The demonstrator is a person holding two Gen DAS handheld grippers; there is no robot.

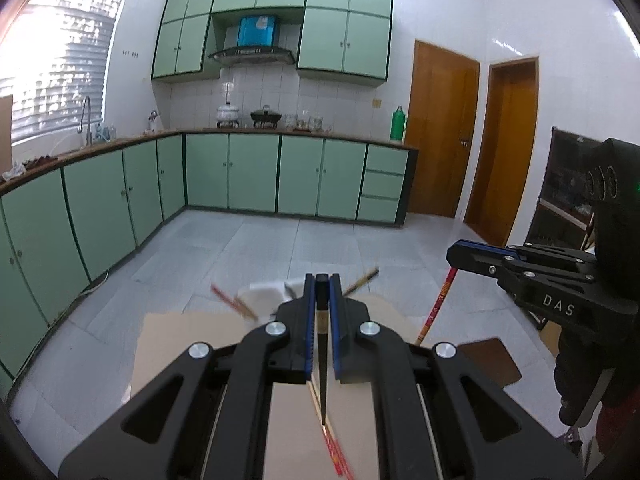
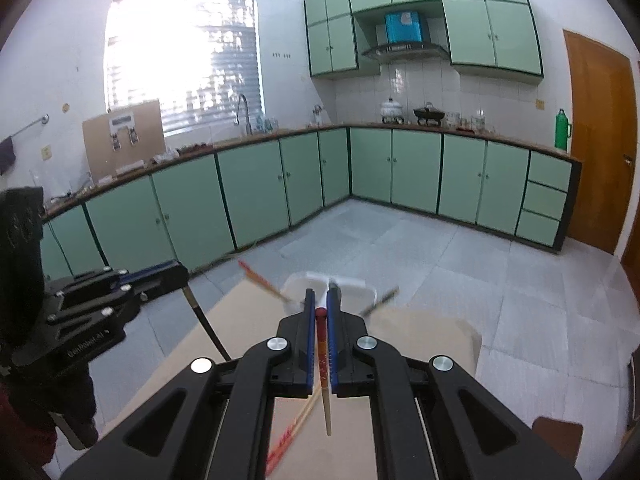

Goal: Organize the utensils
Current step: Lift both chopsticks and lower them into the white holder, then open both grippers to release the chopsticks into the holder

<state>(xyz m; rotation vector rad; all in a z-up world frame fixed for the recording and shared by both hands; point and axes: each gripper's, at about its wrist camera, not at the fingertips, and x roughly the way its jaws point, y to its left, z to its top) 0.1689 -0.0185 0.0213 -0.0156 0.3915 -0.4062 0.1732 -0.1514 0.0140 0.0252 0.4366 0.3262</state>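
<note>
One black chopstick (image 1: 322, 360) hangs tip down, pinched tight in the closed left gripper (image 1: 322, 280). One red chopstick (image 2: 322, 354) hangs the same way, pinched in the closed right gripper (image 2: 321, 294). Both are held up in the air over a brown cardboard sheet (image 2: 248, 316). A white tub (image 2: 356, 290) sits on the far part of the sheet with two more chopsticks (image 2: 262, 280) sticking out, one to each side. At least one more chopstick (image 1: 334, 446) lies on the sheet below the grippers.
</note>
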